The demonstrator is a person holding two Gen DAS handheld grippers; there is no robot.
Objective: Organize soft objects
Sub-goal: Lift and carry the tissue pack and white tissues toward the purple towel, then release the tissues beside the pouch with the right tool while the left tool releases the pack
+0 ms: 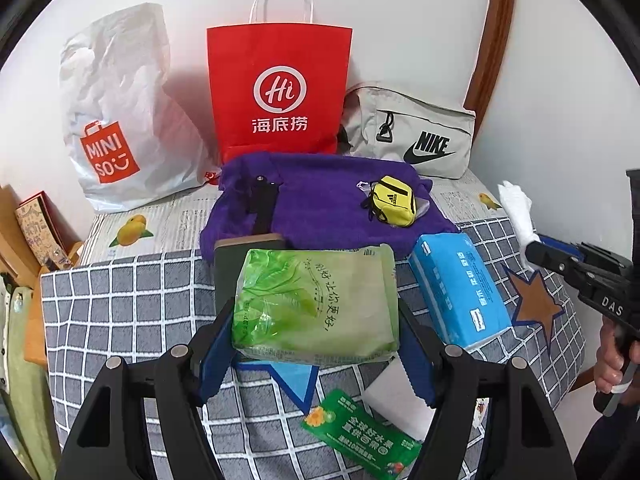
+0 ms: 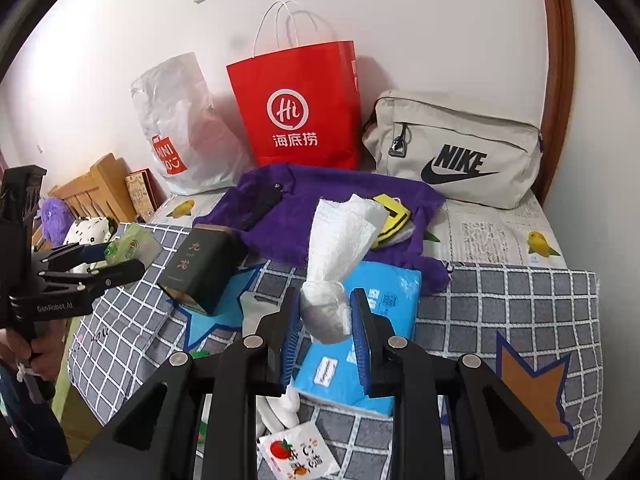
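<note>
Perhaps partly hidden: dark box [image 1: 228,268] behind green pack [image 1: 316,308].

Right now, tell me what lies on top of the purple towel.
On the purple towel lie a small yellow pouch and a black strap piece. Whatever is under the towel is covered.

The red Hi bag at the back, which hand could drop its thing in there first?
Probably the left. Its tool holds the green tissue pack lined up almost straight below the red bag. The right tool, gripping the white tissue, sees the bag further off to its left.
</note>
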